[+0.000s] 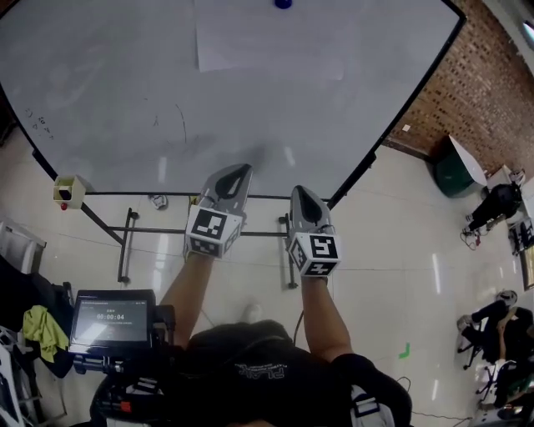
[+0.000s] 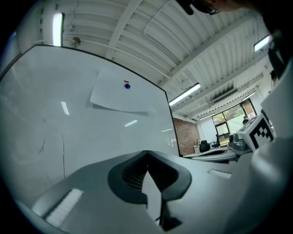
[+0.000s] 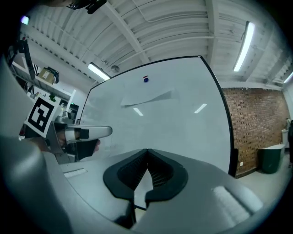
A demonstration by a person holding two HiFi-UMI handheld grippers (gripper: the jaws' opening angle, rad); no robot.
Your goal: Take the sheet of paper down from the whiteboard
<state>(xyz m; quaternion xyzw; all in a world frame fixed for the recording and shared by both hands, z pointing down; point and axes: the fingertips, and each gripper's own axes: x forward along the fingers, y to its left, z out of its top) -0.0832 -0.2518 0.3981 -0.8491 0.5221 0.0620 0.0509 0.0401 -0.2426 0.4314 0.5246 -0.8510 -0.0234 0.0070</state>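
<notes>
A white sheet of paper (image 1: pixel 269 42) hangs high on the whiteboard (image 1: pixel 125 100), pinned by a blue round magnet (image 1: pixel 284 3) at its top edge. The left gripper view shows the sheet of paper (image 2: pixel 120 98) and magnet (image 2: pixel 127 85) up and ahead; the right gripper view shows the paper (image 3: pixel 147 97) under the magnet (image 3: pixel 145 79). My left gripper (image 1: pixel 240 172) and right gripper (image 1: pixel 302 193) are both shut and empty, side by side, well below the sheet and in front of the board's lower edge.
The whiteboard stands on a black metal frame (image 1: pixel 129 242) over a glossy tiled floor. A brick wall (image 1: pixel 476 92) and a dark green bin (image 1: pixel 455 171) lie to the right. A screen on a cart (image 1: pixel 111 321) is at lower left. People sit at far right (image 1: pixel 492 208).
</notes>
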